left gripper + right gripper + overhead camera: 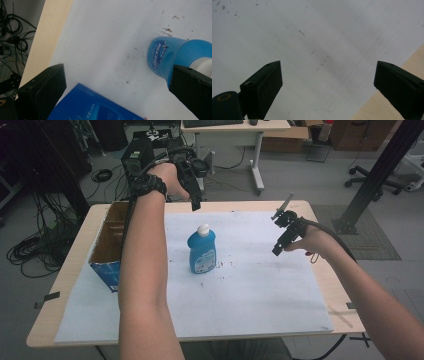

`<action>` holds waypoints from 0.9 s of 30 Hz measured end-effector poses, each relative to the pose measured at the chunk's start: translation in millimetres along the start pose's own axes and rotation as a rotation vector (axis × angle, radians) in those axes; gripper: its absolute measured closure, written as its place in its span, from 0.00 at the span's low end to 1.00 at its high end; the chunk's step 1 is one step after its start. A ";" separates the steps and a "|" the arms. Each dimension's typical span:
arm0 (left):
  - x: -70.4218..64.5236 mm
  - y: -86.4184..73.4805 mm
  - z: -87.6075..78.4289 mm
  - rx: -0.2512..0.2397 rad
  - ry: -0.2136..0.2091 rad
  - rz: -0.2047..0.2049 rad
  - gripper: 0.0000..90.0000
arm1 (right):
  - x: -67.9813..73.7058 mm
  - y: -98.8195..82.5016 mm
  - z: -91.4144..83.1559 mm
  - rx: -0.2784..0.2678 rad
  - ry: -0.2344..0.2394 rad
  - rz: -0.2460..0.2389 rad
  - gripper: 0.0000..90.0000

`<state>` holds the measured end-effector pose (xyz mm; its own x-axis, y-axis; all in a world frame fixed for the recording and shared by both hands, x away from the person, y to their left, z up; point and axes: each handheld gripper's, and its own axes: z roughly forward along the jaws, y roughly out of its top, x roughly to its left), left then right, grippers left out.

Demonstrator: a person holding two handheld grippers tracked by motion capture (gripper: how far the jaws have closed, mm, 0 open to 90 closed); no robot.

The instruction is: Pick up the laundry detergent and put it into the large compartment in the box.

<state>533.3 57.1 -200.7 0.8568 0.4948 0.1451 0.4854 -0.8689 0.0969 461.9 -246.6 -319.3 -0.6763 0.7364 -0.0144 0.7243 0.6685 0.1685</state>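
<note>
Both grippers hang with jaws spread, holding nothing. We bring the left gripper (pixel 196 202) down squarely over the blue bottle (pixel 202 251), clear of the box (pixel 107 251).

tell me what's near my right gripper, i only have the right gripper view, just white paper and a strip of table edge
Observer: In the high view, a blue bottle stands upright mid-paper, apart from the right gripper.
Operator: anything else on the table
Observer: An open cardboard box sits at the paper's left edge.
Operator: where's the left gripper
Observer: The left gripper hangs open above the far edge, behind the bottle.
</note>
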 end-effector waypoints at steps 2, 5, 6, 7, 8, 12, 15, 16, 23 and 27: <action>-1.6 -0.6 -1.3 0.002 0.001 0.001 0.02 | 0.0 0.1 0.0 -0.003 -0.002 0.000 0.09; -4.0 -1.2 -2.4 0.003 0.003 0.004 0.01 | 0.5 -0.1 -0.5 -0.007 -0.002 -0.003 0.09; -5.1 -1.2 -3.0 0.006 0.003 0.005 0.01 | 0.5 -0.1 -0.5 -0.007 -0.002 -0.003 0.09; -6.0 -1.1 -3.2 0.012 0.004 0.004 0.02 | 0.4 -0.2 -0.5 -0.008 -0.002 -0.006 0.09; -7.0 -1.0 -3.8 0.015 0.003 0.009 0.02 | 0.5 -0.2 -0.6 -0.008 -0.002 -0.005 0.09; -12.0 -0.6 -5.7 0.004 0.005 0.009 0.02 | 0.8 -0.8 -1.0 -0.011 -0.006 -0.008 0.09; -16.8 -0.6 -8.7 0.004 0.009 0.019 0.02 | 1.6 -1.4 -1.6 -0.011 -0.005 -0.007 0.09; -18.5 -0.8 -9.8 0.004 0.009 0.021 0.02 | 1.8 -1.4 -1.6 -0.011 -0.007 -0.006 0.09; -28.2 -5.9 -15.5 -0.009 0.005 0.020 0.02 | 2.6 -1.3 -1.9 -0.014 -0.008 -0.009 0.09; -34.0 -9.5 -15.2 0.000 0.007 0.027 0.02 | 3.3 -1.1 -1.8 -0.018 -0.007 -0.006 0.09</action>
<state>496.9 48.8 -191.6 0.8681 0.4716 0.1549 0.4625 -0.8817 0.0930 458.6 -245.1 -317.8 -0.6799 0.7330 -0.0228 0.7175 0.6713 0.1858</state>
